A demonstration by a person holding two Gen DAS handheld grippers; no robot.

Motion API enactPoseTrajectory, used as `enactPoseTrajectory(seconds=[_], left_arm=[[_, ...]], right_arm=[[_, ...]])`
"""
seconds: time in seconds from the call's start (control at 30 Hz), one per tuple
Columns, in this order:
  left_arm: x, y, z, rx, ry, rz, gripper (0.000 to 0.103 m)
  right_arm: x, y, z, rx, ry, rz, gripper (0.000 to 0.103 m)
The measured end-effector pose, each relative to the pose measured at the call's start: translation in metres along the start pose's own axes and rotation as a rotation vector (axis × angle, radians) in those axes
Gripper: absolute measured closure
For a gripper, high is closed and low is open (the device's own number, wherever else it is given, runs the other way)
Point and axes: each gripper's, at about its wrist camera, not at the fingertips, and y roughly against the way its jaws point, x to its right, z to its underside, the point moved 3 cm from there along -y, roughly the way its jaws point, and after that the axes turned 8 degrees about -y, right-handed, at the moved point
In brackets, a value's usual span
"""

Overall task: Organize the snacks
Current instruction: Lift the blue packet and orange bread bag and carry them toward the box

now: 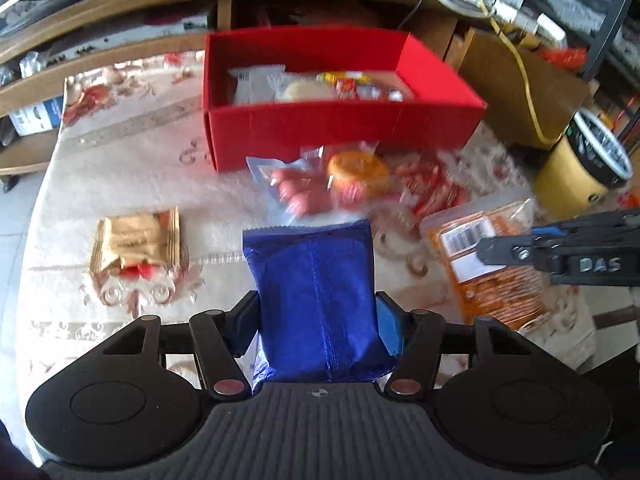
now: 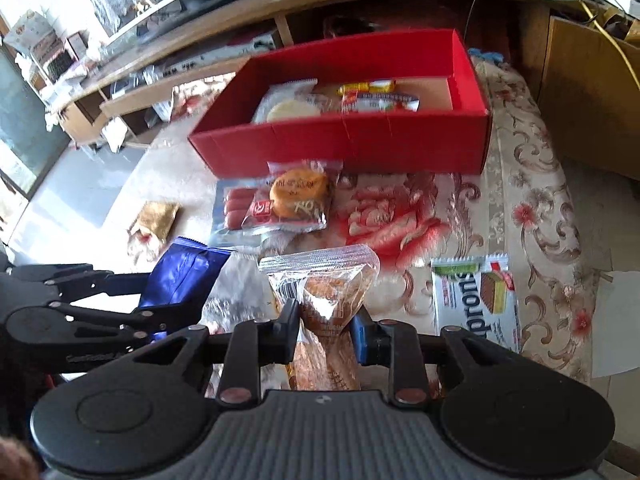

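Note:
My left gripper is shut on a blue foil snack packet, held above the table. It shows at the left of the right wrist view. My right gripper is shut on a clear-wrapped brown bread packet, seen as an orange packet in the left wrist view. A red box stands at the far side of the table and holds several snacks. In front of it lie a sausage pack and a round orange pastry packet.
A gold packet lies at the left. A white wafer packet lies at the right. A gold can with a dark lid stands at the far right. A wooden shelf unit runs behind the patterned tablecloth.

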Motion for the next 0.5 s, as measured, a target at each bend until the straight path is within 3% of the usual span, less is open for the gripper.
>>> enactPoseTrajectory(seconds=[0.5], left_arm=[[0.003, 0.005, -0.025, 0.072, 0.013, 0.061, 0.036]], right_arm=[[-0.004, 0.013, -0.022, 0.065, -0.041, -0.035, 0.067]])
